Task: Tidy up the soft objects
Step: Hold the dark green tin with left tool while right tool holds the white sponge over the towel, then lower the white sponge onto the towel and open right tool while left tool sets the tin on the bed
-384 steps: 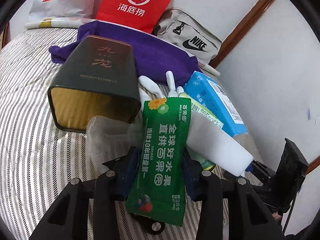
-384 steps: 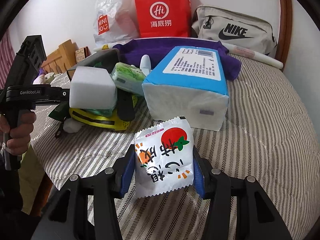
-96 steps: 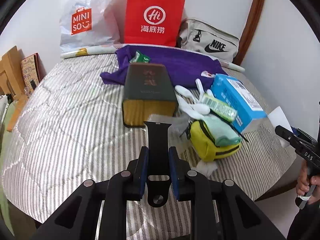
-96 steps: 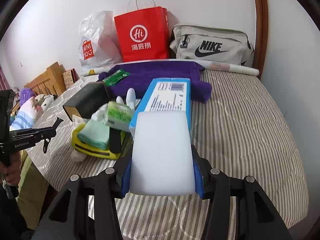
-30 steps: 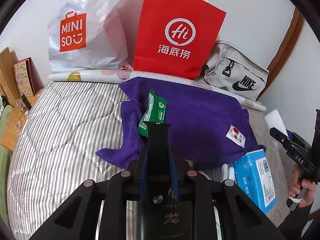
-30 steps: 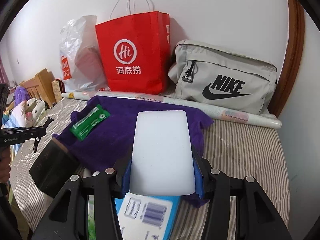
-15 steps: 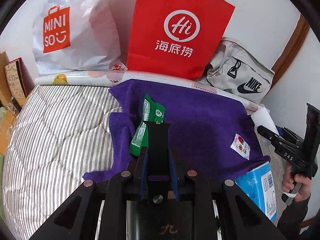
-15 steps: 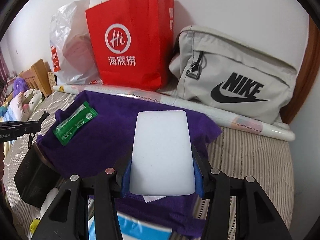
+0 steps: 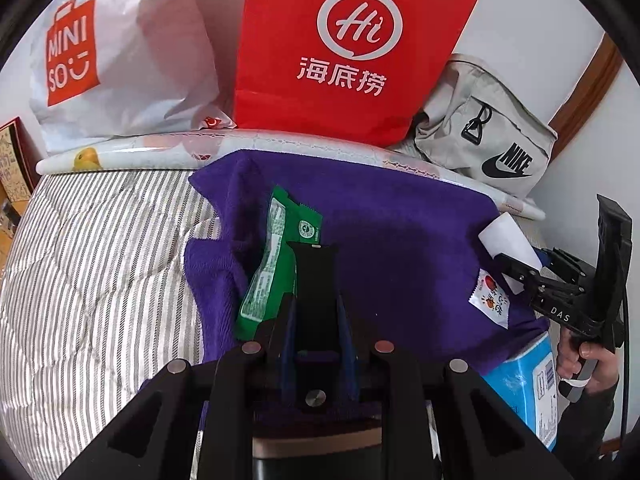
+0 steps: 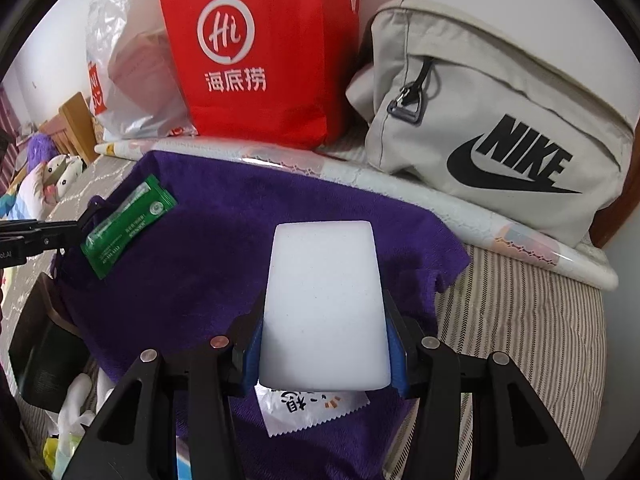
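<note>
Under right gripper (image 10: 324,344), white packet (image 10: 312,412), clearer leftward (image 9: 489,299)

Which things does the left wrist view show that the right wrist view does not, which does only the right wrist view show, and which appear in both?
Only the left wrist view shows the black strap clamped in the left gripper, the blue tissue pack and the person's hand.

Only the right wrist view shows the stuffed toys and the yellow-green pouch.

Both show the purple towel, the green sachet, the white foam block held by the right gripper, the small white snack packet, the red paper bag and the grey Nike bag.
</note>
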Available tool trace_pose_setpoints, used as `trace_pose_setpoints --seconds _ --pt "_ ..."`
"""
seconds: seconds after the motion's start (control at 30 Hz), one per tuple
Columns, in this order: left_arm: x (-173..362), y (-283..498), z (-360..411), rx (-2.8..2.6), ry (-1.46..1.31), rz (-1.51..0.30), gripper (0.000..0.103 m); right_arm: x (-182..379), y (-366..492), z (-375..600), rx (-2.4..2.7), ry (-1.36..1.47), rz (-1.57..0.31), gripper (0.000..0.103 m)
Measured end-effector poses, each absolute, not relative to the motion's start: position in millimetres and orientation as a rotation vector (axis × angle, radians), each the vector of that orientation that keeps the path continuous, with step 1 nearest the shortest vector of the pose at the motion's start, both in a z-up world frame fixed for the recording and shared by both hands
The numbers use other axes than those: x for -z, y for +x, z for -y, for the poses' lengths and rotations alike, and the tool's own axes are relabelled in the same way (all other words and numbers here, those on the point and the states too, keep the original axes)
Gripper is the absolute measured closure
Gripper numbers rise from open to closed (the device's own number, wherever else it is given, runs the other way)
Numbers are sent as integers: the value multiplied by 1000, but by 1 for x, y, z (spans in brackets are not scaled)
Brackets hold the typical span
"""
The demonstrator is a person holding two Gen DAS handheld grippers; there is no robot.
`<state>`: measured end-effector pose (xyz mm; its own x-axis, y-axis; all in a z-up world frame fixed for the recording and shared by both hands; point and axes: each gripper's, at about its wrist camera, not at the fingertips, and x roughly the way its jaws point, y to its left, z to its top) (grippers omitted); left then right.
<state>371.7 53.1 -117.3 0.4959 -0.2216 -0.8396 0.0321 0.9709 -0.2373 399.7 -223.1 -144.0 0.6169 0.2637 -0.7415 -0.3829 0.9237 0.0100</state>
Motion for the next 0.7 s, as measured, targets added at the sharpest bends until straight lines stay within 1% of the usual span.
trace_pose_setpoints --seconds 0.37,0.5,0.57,0.6,0.7 --pt "135 391 -48 157 -202 -1101 83 163 414 221 -371 -160 -902 53" --pt "142 395 -44 155 -185 -1131 83 164 414 222 -372 -163 -902 52" --pt "144 395 -43 160 -187 -1140 83 164 413 221 -366 -173 -903 47" --pt "145 396 -42 162 -185 -1144 83 164 413 221 -365 -178 -900 41" --pt "148 396 -39 163 -175 -1162 83 162 411 219 -362 -195 -890 37"
